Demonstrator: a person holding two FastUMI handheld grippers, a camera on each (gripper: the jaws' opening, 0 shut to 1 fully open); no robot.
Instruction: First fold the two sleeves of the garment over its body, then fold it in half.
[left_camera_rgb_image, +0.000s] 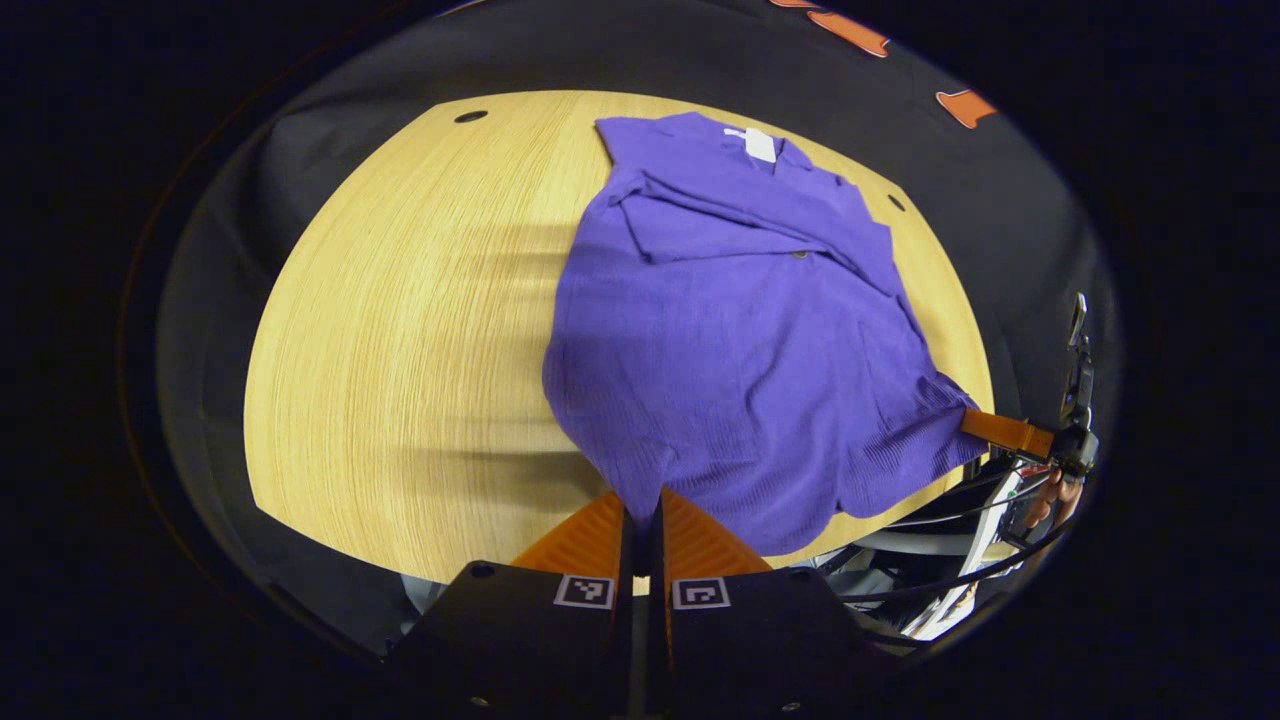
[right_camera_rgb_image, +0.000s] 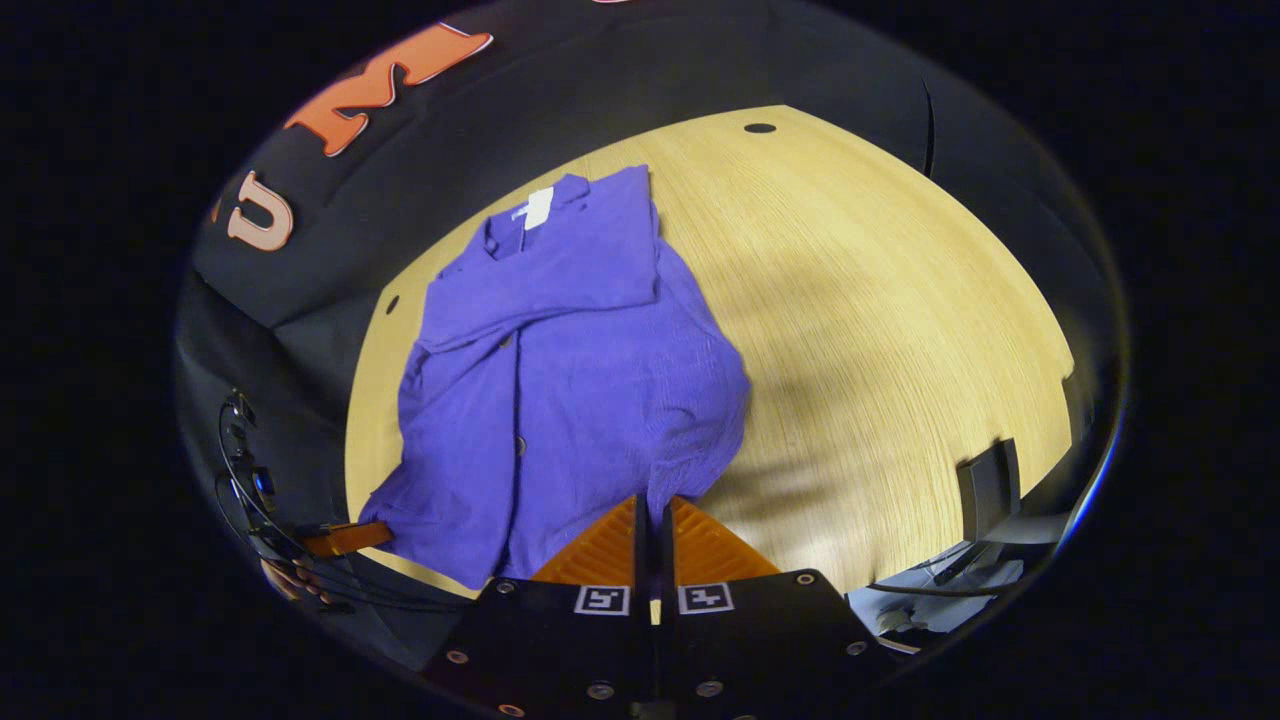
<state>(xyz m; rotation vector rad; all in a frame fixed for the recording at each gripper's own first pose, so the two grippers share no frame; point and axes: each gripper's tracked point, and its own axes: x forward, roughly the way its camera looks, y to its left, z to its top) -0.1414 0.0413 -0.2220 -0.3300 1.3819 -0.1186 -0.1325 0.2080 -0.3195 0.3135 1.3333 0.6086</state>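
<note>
Shirt (left_camera_rgb_image: 740, 330) lay on table (left_camera_rgb_image: 400, 350), sleeves folded over body, collar at 12 o'clock in both views. Left gripper (left_camera_rgb_image: 640, 510) had fingers pressed together on hem corner at 6 o'clock of left gripper view. Right gripper (right_camera_rgb_image: 655, 520) likewise pinched other hem corner; it appeared at 4 o'clock of left gripper view, hem bunched there.

The purple garment (left_camera_rgb_image: 740, 330) is soft matt cloth with a fine ribbed, crinkled weave; a small white label (left_camera_rgb_image: 760, 145) sits at twelve o'clock on it. The table (left_camera_rgb_image: 400, 330) beneath is pale wood-grain, smooth with a faint sheen. The booth wall (left_camera_rgb_image: 330, 140) is matt black cloth.
</note>
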